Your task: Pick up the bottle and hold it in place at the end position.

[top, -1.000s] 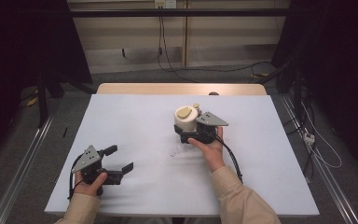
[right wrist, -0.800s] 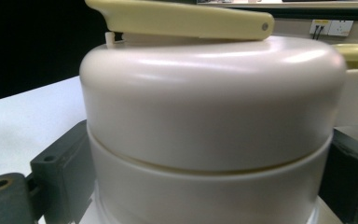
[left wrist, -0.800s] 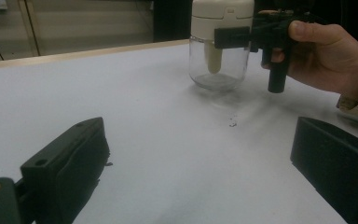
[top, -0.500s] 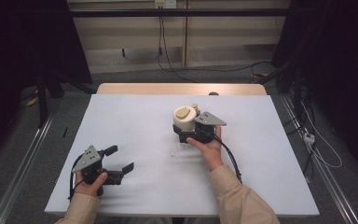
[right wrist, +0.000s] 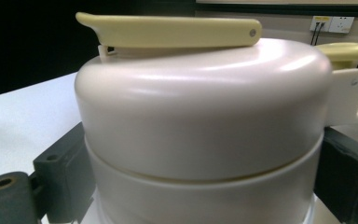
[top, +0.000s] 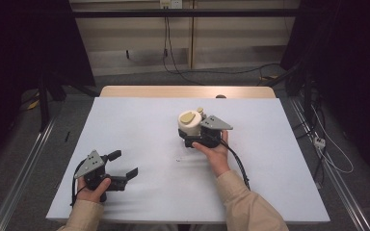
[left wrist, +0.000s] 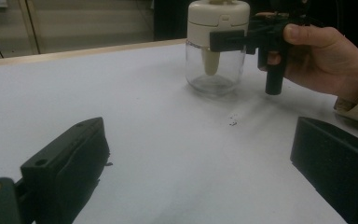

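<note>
Jar [left wrist: 216,58], clear glass under a cream plastic lid [right wrist: 200,112], looks rigid, breakable and slippery; right gripper [top: 198,131] clamps the lid's wall, the sensible hold, left gripper [top: 123,166] gapes idle.

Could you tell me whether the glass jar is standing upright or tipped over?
Upright: the jar stands on its base on the table, its cream lid on top, clamped by the right gripper.
</note>
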The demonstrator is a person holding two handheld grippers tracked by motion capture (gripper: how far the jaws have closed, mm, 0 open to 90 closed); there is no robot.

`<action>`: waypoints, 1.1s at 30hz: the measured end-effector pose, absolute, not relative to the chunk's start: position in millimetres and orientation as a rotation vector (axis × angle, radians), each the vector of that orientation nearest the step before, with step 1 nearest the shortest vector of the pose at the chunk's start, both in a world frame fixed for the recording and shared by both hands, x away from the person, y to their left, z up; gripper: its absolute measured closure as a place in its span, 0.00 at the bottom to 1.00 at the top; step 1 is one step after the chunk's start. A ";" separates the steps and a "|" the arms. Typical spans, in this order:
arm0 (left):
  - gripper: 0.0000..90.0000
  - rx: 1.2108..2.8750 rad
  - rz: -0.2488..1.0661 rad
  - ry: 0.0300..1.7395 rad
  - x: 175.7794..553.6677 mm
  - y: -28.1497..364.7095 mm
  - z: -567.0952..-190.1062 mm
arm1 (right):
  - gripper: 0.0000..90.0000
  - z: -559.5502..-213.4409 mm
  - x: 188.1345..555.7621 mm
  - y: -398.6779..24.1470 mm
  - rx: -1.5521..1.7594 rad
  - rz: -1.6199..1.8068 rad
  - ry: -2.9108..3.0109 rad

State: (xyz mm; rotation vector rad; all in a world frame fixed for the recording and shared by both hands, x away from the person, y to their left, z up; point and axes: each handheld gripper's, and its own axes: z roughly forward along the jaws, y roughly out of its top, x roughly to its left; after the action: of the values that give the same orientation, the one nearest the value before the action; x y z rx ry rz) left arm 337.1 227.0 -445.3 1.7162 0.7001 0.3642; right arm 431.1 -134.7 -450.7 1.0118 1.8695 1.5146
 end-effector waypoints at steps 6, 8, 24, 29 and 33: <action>0.04 1.716 0.365 0.702 336.9 227.5 -445.4 | 0.08 -451.4 433.3 -132.6 1.014 1.514 1.873; 0.04 1.716 0.365 0.706 336.9 227.7 -445.7 | 0.08 -451.6 433.6 -131.6 1.009 1.515 1.877; 0.04 1.716 0.366 0.709 336.4 227.8 -446.0 | 0.08 -453.3 436.0 -129.9 1.009 1.513 1.880; 0.04 1.718 0.365 0.705 336.6 227.0 -446.1 | 0.08 -452.7 437.1 -126.8 1.004 1.518 1.878; 0.04 1.717 0.367 0.708 336.7 227.6 -446.3 | 0.08 -452.7 437.9 -123.5 0.995 1.523 1.880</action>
State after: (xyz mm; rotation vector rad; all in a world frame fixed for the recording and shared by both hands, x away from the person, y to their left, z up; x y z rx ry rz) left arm 336.7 227.6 -446.3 1.7166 0.7085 0.3666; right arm 437.9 -123.5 -452.7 0.9948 1.8796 1.5230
